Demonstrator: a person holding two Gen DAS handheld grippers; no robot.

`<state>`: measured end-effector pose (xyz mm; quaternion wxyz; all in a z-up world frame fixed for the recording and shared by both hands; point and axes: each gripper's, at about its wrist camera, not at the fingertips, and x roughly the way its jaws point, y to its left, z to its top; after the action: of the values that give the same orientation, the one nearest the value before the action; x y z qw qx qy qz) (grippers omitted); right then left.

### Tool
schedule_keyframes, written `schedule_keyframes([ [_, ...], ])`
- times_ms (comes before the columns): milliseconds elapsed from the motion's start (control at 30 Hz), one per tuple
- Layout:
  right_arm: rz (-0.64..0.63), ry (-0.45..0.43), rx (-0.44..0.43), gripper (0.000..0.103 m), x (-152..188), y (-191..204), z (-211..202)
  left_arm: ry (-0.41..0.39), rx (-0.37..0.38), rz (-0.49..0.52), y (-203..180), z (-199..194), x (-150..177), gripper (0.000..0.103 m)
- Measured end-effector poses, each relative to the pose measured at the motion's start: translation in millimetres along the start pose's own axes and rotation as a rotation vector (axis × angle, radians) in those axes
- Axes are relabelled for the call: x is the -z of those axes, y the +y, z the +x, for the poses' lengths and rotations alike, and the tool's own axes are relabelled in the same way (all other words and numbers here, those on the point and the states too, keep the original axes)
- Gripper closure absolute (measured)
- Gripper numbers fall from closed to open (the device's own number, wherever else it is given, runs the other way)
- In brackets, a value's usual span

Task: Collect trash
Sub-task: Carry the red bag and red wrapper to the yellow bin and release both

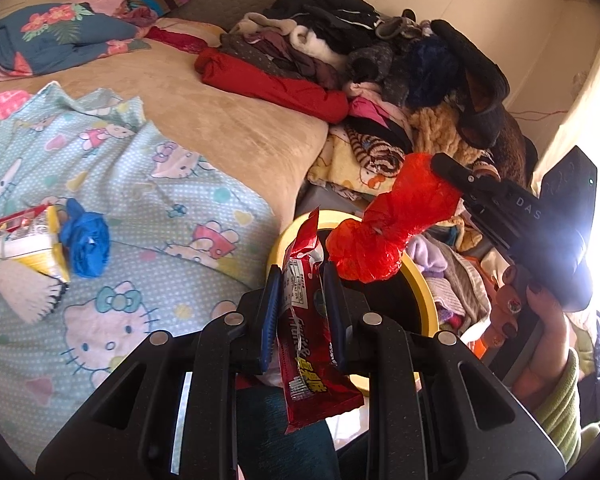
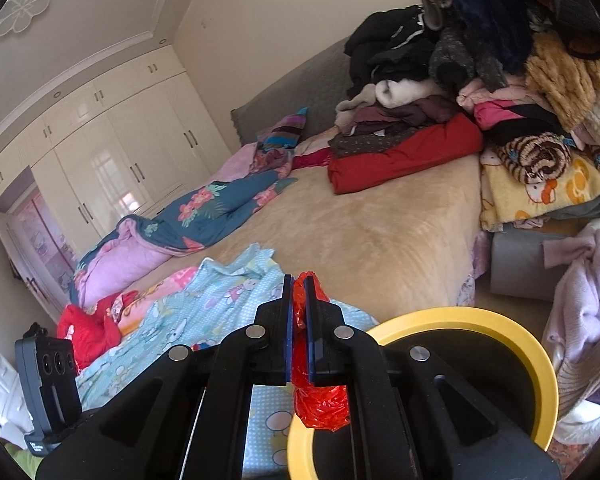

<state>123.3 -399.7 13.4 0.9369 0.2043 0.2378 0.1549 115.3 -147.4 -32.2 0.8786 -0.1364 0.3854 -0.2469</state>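
Note:
My left gripper [image 1: 300, 280] is shut on a red snack wrapper [image 1: 310, 384], which hangs upright between the blue pads over the yellow-rimmed bin [image 1: 424, 284]. My right gripper [image 2: 299, 284] is shut on a crumpled red plastic bag [image 2: 320, 404]; in the left wrist view the same red plastic bag [image 1: 384, 224] hangs from the right gripper [image 1: 446, 168] above the bin's rim. The bin [image 2: 540, 360] shows its dark inside just right of my right fingers. On the cartoon-print sheet [image 1: 140, 200] lie a crumpled blue plastic bag [image 1: 86, 240] and a yellow and red carton [image 1: 28, 240].
A beige bed [image 2: 360, 232] carries a tall pile of clothes [image 1: 360, 52] at its far right and a floral quilt [image 2: 204, 212] at the back. More clothes [image 2: 584, 300] lie beside the bin. A person's hand [image 1: 540, 320] holds the right gripper. White wardrobes [image 2: 112, 152] line the far wall.

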Motion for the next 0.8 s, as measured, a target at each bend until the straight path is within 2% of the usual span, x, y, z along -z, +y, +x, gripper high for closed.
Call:
schedule_keyframes([
  [500,0.074,0.027,0.117,0.098,3,-45,-1,0.077,0.030,0.053,-29,49,8,0.087],
  [800,0.130,0.056,0.152,0.098,7,-67,2,0.133,0.043,0.090,-48,84,13,0.087],
])
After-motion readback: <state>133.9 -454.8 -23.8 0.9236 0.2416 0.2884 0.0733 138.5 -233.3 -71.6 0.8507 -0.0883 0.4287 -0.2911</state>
